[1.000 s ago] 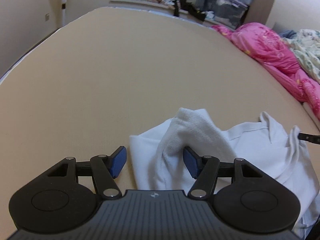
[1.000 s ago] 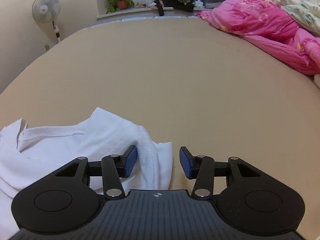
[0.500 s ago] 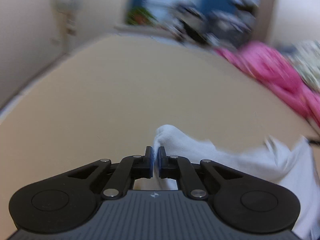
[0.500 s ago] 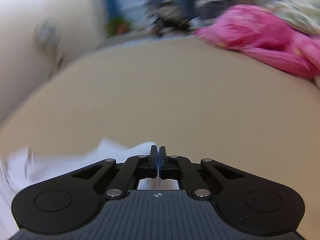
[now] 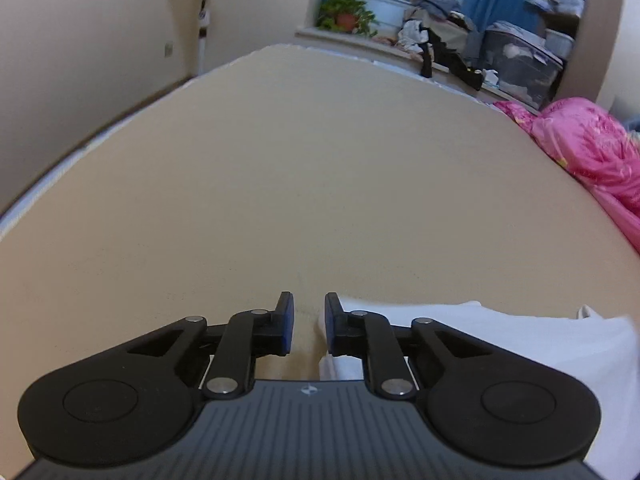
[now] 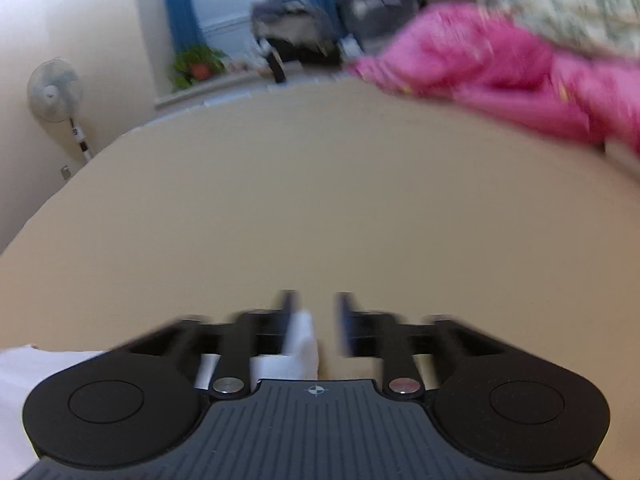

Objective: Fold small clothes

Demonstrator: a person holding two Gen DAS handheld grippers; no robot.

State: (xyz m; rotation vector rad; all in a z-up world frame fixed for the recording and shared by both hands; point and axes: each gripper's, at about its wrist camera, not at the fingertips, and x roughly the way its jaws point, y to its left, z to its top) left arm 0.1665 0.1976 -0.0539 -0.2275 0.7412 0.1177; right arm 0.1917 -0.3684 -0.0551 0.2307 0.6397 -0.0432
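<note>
Garment (image 5: 500,340), white, lies near on the bed (image 5: 320,180). Both left gripper (image 5: 308,326) and right gripper (image 6: 314,324) have just been opening, jaws apart, cloth released; withdraw straight, without snagging the fold.

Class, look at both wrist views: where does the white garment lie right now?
The white garment lies on the tan bed sheet at the near edge: lower right in the left wrist view, lower left in the right wrist view, far from the pink quilt.
</note>
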